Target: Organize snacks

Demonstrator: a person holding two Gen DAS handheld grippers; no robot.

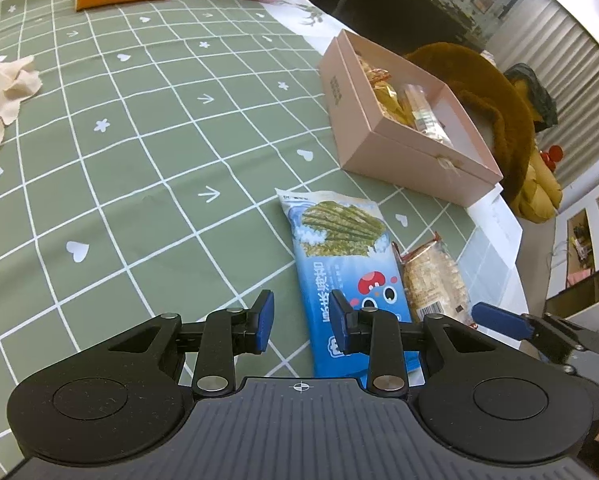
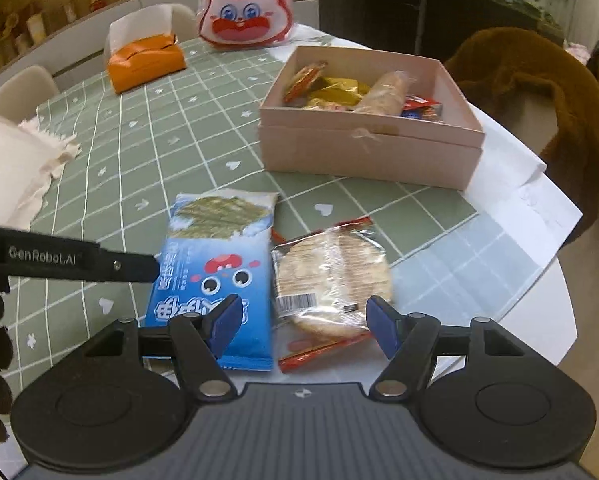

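The right gripper (image 2: 303,326) gapes over a cracker pack (image 2: 331,276), not gripping; the left gripper (image 1: 301,322), narrow, is empty beside a blue packet (image 1: 339,256). Beyond, a pink box (image 2: 363,152) holds perhaps six wrapped snacks.

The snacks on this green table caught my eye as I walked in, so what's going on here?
A person holding a tool in each hand is tidying snacks into the pink box, which already holds several packets. Two remain on the checked tablecloth: a blue seaweed snack packet and a clear rice cracker packet. The right tool hangs open over the rice crackers, not gripping. The left tool is empty, at the seaweed packet's near end.
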